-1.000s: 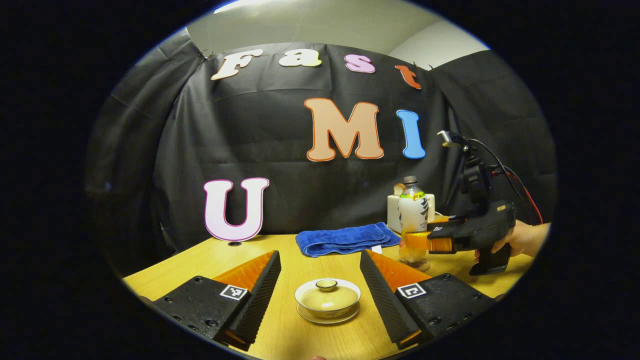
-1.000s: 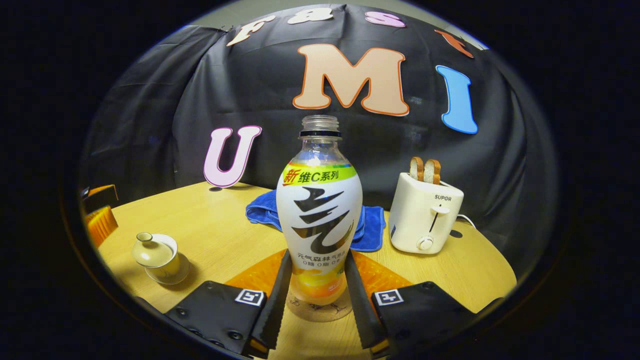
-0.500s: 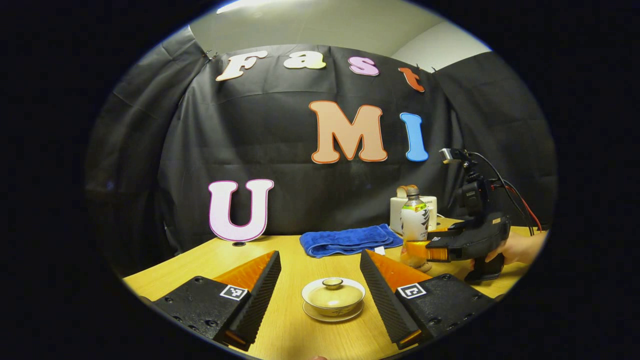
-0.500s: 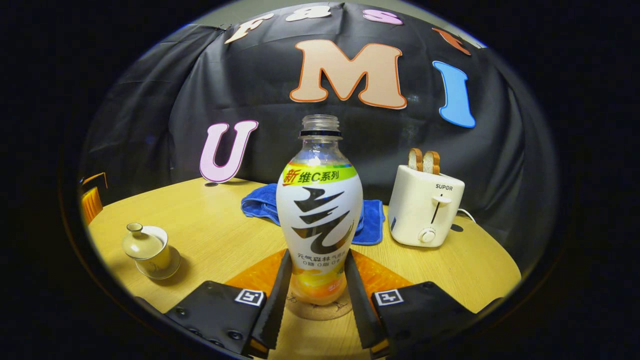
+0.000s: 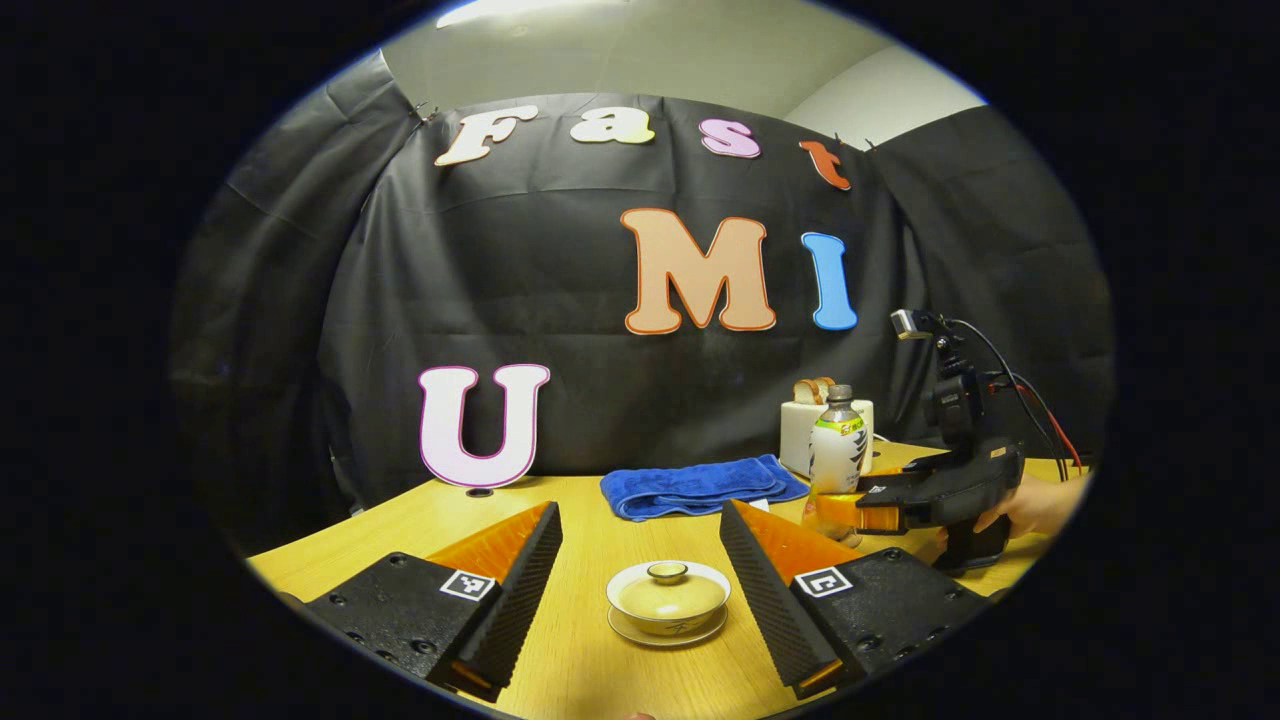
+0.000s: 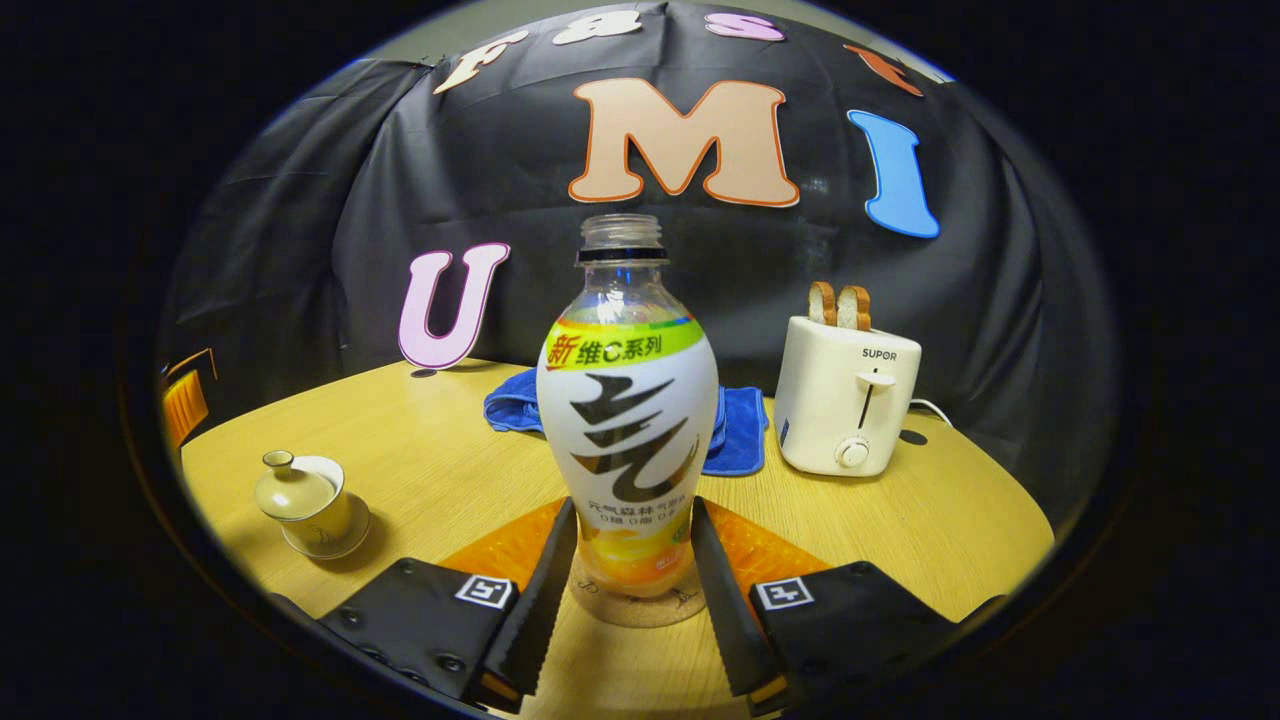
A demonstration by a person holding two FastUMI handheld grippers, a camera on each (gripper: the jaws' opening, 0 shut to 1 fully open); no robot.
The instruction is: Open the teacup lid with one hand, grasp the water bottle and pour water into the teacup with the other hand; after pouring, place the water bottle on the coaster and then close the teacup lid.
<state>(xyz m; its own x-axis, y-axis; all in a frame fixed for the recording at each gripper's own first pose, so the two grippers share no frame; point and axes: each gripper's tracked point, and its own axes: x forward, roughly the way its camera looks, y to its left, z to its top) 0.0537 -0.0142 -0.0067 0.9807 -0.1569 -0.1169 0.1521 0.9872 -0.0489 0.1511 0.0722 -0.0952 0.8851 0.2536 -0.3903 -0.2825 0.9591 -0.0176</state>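
In the left gripper view, the left gripper (image 5: 640,570) has its fingers spread wide with nothing between them. The lidded teacup (image 5: 667,602) sits on its saucer straight ahead, centred in the gap, lid knob up; this gripper is the nearer one to the lid. In the right gripper view, the water bottle (image 6: 627,410) stands upright on the coaster (image 6: 628,608), its long axis vertical. The right gripper (image 6: 625,570) flanks its base, fingers narrowly apart; whether both press is unclear. The teacup lies toward the bench's left edge from there.

Cloth-walled booth (image 5: 560,280), wooden table (image 6: 450,470)
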